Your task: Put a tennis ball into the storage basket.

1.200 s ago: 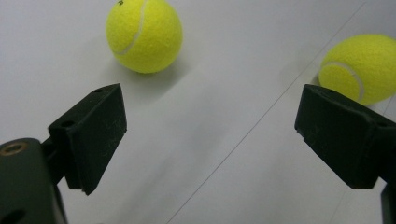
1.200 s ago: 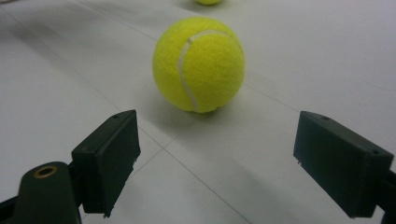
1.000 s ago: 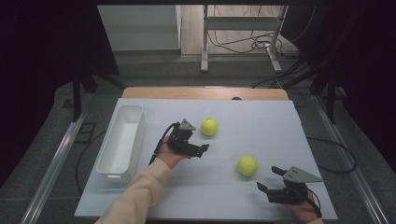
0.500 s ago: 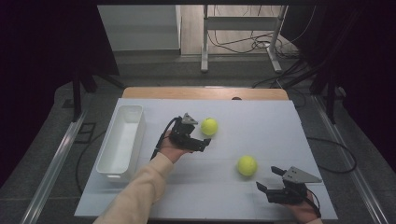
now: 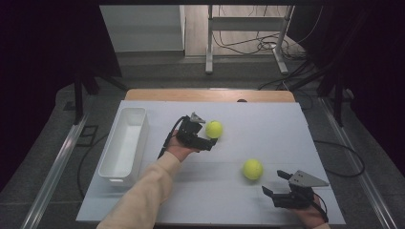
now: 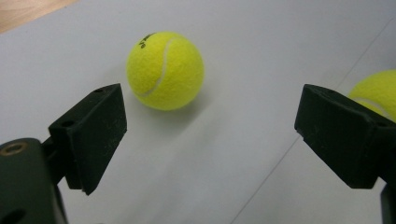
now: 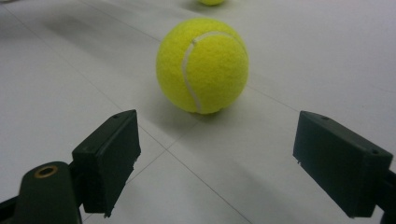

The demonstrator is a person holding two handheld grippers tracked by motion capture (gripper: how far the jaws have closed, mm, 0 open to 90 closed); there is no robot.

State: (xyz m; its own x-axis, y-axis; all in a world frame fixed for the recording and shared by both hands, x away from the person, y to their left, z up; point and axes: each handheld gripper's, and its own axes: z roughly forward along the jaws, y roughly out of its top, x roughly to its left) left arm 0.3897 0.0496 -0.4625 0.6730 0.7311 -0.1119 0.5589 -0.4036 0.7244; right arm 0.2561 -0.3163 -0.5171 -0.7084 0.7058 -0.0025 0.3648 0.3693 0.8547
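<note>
Yellow felt marks both targets: the far tennis ball (image 5: 214,129) lies on the white tabletop (image 5: 267,124) just ahead of the left tool (image 5: 208,143), whose jaws are spread wide and not yet around it, while the near tennis ball (image 5: 252,169) sits a little ahead of the right tool (image 5: 276,185), jaws likewise spread and lined up toward it. Each ball rests free, well apart from the other and from the tabletop's edges, so there looks to be open room on every side to close in. A white bin (image 5: 125,143) stands at the left edge, likely the drop-off.
</note>
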